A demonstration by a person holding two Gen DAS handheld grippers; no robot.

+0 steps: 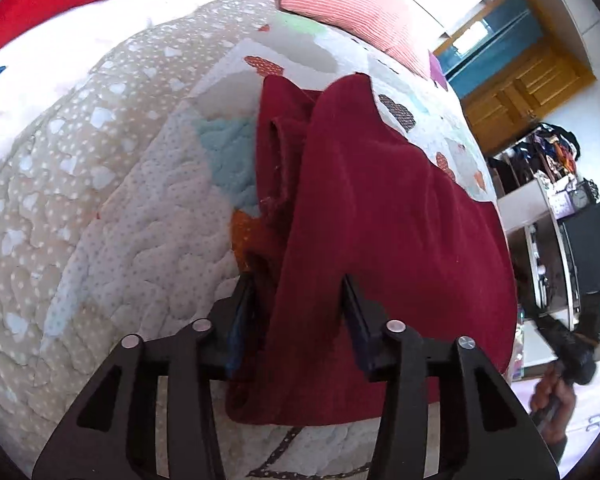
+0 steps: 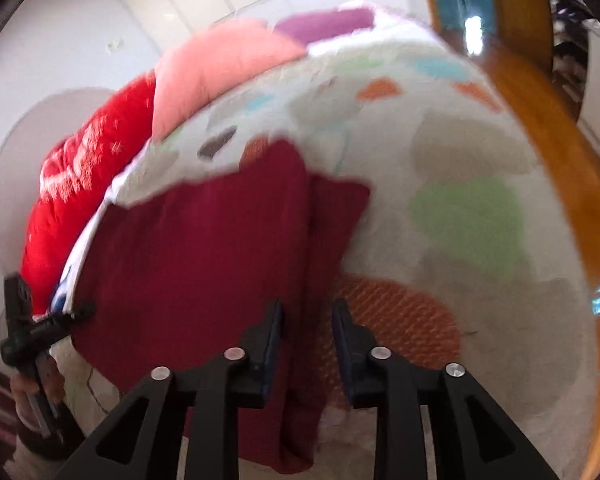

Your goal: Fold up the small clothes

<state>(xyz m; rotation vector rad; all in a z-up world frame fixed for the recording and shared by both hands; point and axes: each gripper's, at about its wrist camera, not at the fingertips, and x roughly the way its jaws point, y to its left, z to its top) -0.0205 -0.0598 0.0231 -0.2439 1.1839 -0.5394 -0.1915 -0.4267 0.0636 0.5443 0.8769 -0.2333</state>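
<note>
— Quilted bedspread (image 1: 100,220) with colored patches is under both my grippers. What has the left one?

— My left gripper (image 1: 298,296) is partly open, and a fold of the dark red garment (image 1: 380,220) passes between its fingers; if they press it, I cannot tell.

— And the right?

— My right gripper (image 2: 306,320) is also partly open over the garment's edge. Farther away lie a pink pillow (image 1: 352,4) and a red blanket (image 2: 80,184).

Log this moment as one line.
dark red fleece garment on patchwork quilt | left gripper open | right gripper open
</note>
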